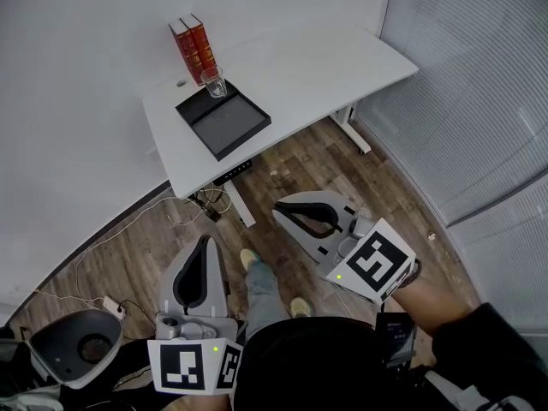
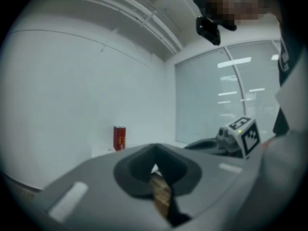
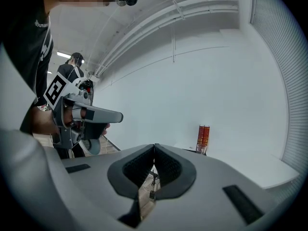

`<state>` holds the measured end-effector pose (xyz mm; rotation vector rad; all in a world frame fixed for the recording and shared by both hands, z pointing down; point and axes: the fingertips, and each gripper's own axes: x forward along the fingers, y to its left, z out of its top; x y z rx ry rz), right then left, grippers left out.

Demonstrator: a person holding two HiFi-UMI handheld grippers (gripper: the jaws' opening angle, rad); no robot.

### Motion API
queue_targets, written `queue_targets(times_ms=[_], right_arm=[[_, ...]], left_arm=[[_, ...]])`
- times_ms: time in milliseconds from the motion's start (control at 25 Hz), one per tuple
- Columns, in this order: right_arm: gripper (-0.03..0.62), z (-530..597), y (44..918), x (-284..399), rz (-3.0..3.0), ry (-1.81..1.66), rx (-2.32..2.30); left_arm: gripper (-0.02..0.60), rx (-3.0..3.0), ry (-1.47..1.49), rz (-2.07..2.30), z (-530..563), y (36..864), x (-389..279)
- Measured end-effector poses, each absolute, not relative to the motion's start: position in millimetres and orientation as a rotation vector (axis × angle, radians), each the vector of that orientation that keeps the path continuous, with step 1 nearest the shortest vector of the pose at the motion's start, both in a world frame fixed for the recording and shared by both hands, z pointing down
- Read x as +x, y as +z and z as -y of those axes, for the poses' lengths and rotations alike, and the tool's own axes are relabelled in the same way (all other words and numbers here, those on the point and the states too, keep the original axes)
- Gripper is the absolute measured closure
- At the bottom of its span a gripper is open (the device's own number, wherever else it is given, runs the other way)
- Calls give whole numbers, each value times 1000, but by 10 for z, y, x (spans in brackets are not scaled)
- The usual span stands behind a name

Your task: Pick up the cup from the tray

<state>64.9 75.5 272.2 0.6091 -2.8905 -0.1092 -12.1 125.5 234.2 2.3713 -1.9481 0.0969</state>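
A clear glass cup (image 1: 214, 82) stands upright in the far corner of a black tray (image 1: 229, 125) on the white desk (image 1: 300, 67). Right behind it stand two red books (image 1: 192, 48). Both grippers hang low over the wooden floor, well short of the desk. My left gripper (image 1: 205, 241) is shut and empty, its tips meeting in the left gripper view (image 2: 155, 150). My right gripper (image 1: 279, 211) is shut too, with nothing held (image 3: 154, 148). From the right gripper view the cup (image 3: 201, 149) looks small and distant, in front of the books (image 3: 203, 136).
A power strip (image 1: 110, 303) and cables lie on the floor left of the desk. A round grey and black base (image 1: 73, 345) sits at the lower left. Window blinds (image 1: 479, 84) line the right side. Another person (image 3: 73, 69) stands in the background.
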Motion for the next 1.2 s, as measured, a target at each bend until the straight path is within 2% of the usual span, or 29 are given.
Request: queue_targets(times_ms=[1200], right_arm=[[579,271,2894,4,2875,8,579]], left_arm=[[581,2311,120,1920,-161,2458,-750]])
